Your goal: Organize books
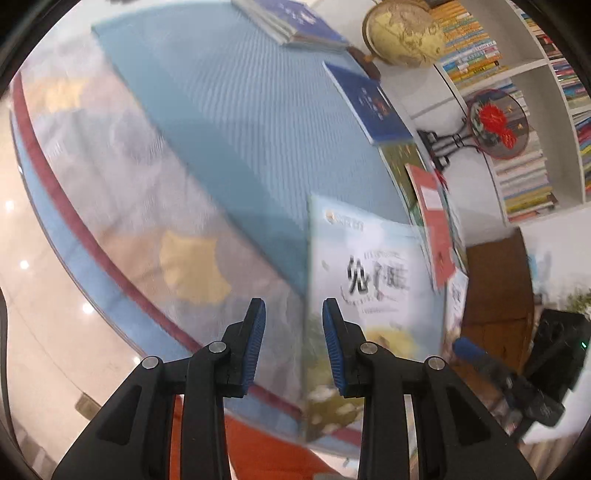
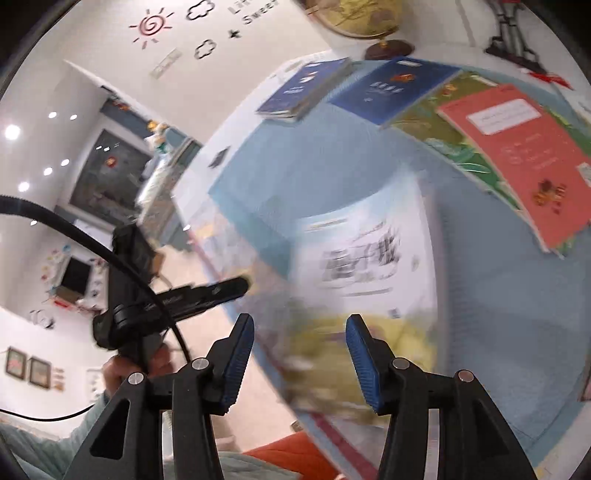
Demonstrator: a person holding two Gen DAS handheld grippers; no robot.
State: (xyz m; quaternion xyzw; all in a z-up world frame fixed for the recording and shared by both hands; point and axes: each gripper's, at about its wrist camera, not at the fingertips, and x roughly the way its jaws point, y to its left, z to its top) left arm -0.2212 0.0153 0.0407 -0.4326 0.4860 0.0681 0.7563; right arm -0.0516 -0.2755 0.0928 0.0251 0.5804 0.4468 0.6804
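Between my tongs, nothing but air above the blue tabletop [image 1: 236, 110].

My left tongs [image 1: 293, 347] stand narrowly apart and empty; my right tongs [image 2: 300, 363] gape wider, gripping nothing. Just beyond both lies the pale picture book [image 1: 373, 273]. Farther off sit a red book [image 2: 524, 155] on a green one [image 2: 461, 147], then two dark blue books [image 2: 391, 88] near the globe [image 1: 404, 31].

Blurred view past the left gripper [image 1: 293, 314], jaws apart with nothing between them, over a blue table mat [image 1: 236, 122] holding a pale picture book [image 1: 373, 266], a red book [image 1: 434, 221], two navy books and a globe [image 1: 404, 31] (bookshelves behind).
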